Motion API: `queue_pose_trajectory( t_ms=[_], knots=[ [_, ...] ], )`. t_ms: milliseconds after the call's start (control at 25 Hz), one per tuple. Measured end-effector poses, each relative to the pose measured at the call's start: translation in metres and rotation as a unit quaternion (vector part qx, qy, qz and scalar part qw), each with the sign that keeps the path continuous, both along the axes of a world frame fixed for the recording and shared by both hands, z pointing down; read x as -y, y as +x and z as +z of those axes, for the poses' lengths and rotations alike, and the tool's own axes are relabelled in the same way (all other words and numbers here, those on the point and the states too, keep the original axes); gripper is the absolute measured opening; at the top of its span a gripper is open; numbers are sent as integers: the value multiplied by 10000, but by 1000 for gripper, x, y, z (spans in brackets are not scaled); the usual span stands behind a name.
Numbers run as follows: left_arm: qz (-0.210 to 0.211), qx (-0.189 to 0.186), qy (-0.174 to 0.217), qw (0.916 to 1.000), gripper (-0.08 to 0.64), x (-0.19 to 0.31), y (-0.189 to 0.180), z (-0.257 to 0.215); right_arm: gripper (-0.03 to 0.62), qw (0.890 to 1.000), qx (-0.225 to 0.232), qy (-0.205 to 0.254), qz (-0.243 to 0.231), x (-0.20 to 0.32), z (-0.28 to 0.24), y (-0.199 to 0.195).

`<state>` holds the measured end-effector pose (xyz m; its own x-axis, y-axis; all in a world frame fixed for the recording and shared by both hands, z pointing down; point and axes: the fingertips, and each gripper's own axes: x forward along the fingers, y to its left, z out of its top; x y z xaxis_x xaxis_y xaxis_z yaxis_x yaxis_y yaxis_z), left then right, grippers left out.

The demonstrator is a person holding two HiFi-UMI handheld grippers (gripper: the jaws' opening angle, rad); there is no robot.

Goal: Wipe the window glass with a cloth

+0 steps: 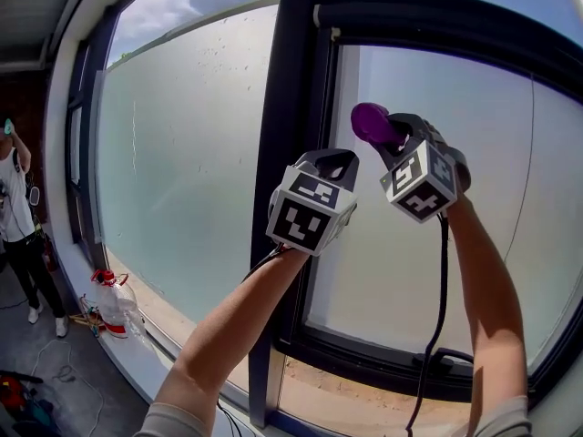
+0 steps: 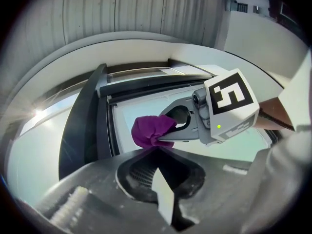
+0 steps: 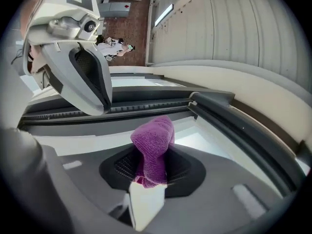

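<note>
Two grippers are raised: my left gripper, at seven o'clock from the other, has its jaws pressed together on nothing. My right gripper is clamped on the bunched purple terry cloth, which pokes out toward the frosted window glass beside the dark metal frame post. Only a small fold looks pinched, so hard rubbing could drag the cloth free and let the bare jaws scrape the pane.

Three close views onto window glass
</note>
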<state>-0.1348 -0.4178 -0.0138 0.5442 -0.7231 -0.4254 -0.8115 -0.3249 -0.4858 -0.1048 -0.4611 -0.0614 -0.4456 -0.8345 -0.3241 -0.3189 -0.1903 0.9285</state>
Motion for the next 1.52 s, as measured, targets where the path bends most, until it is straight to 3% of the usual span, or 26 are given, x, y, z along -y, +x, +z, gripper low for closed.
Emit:
queue_pose_trajectory(
  t_ms=[240, 600, 880, 1080, 1240, 1520],
  knots=[
    [221, -34, 285, 9993, 0, -7, 7, -49, 147, 9958, 55, 873, 263, 2, -71, 4],
    [327, -56, 345, 9989, 0, 4, 2, -76, 147, 9898, 337, 1295, 496, 14, -124, 17],
    [341, 43, 459, 9984, 0, 7, 4, -86, 146, 9888, 285, 1278, 722, 35, -140, 18],
    [317, 97, 377, 9987, 0, 14, 4, -79, 143, 9918, 287, 971, 778, 43, -139, 17],
    [303, 90, 393, 9987, 0, 16, 3, -70, 140, 9933, 79, 820, 813, 43, -123, 14],
    [168, 137, 100, 9997, 0, 23, 6, -31, 140, 9944, -340, 464, 888, 43, -71, 18]
  ],
)
